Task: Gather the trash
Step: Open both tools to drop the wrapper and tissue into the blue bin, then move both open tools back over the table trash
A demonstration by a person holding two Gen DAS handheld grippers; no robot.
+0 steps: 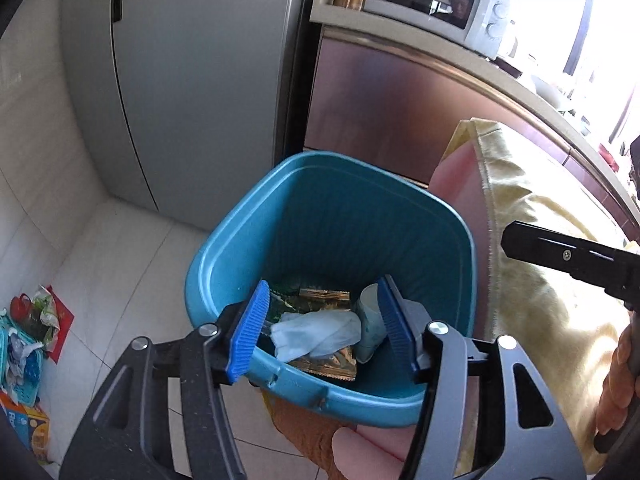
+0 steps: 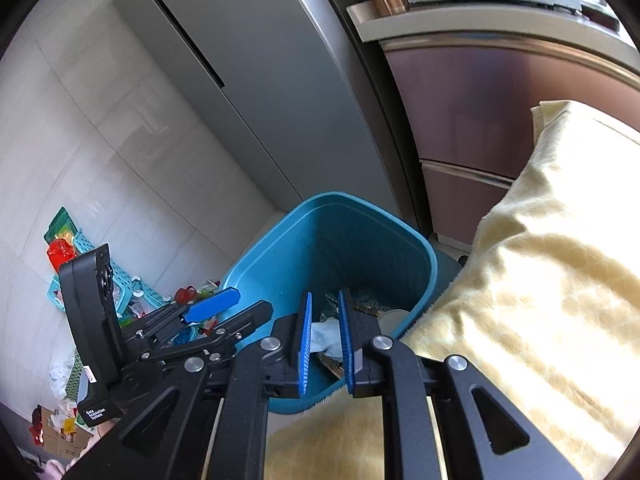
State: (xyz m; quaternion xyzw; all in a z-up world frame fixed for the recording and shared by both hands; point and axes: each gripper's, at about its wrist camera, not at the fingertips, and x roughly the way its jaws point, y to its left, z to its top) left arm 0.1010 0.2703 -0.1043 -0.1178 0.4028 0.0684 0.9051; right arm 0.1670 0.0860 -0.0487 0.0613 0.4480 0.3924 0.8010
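Teal bin [image 1: 224, 256] — white tissue [image 1: 316, 330], gold wrapper [image 1: 332, 366], yellow cloth [image 2: 540, 264].

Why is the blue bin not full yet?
Nearly empty: in the blue bin, only a white tissue, a paper cup and wrappers cover its bottom.

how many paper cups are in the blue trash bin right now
1. A white paper cup lies at the right side of the blue bin, beside the crumpled tissue and atop the wrappers. More could be hidden under that trash.
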